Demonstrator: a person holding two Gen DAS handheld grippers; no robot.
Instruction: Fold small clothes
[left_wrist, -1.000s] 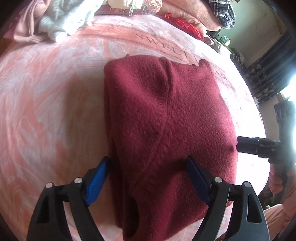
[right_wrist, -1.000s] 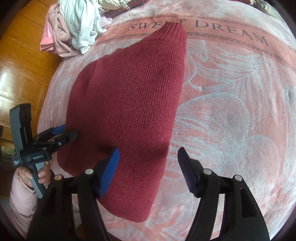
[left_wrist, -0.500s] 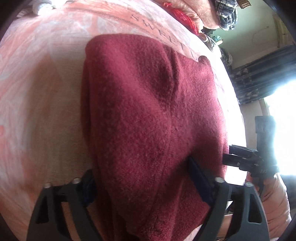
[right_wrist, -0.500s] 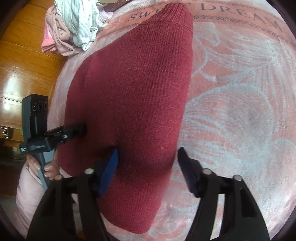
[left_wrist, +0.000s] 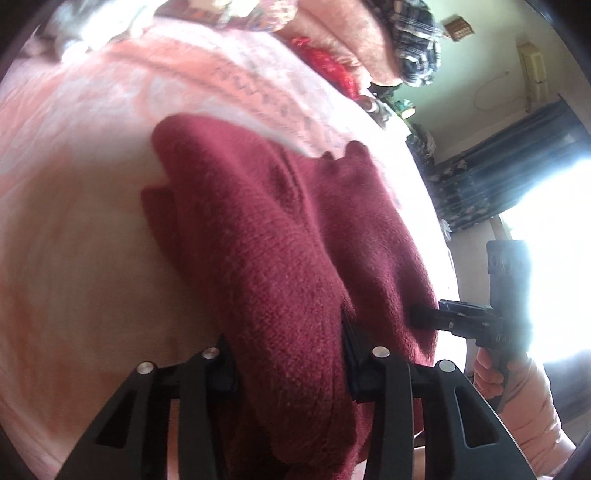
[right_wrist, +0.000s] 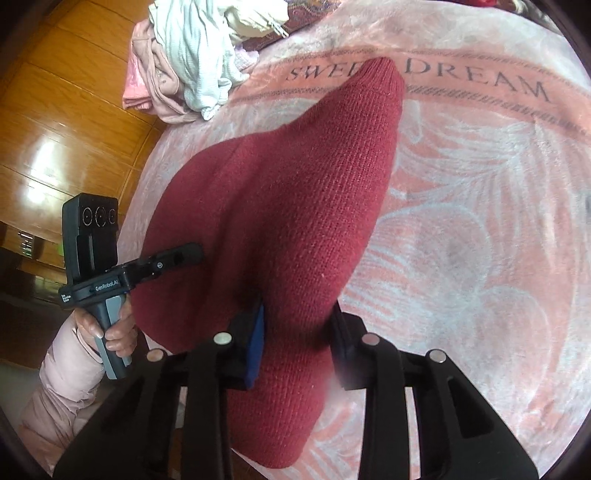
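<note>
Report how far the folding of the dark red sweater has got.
Done: the dark red sweater looks already narrowed, its sides apparently folded in, on the pink blanket. In hand: the left gripper and right gripper are each closing on its near end, knit bunched between the jaws. Left: carrying that end over toward the far end, then the unfolded clothes pile at the blanket's edge.

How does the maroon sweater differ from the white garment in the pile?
The maroon sweater is dark knit, bunched between both claws; the white garment is pale, crumpled and untouched. The sweater sits mid-blanket; the white one lies at its far edge among other clothes. Both rest on the blanket.
</note>
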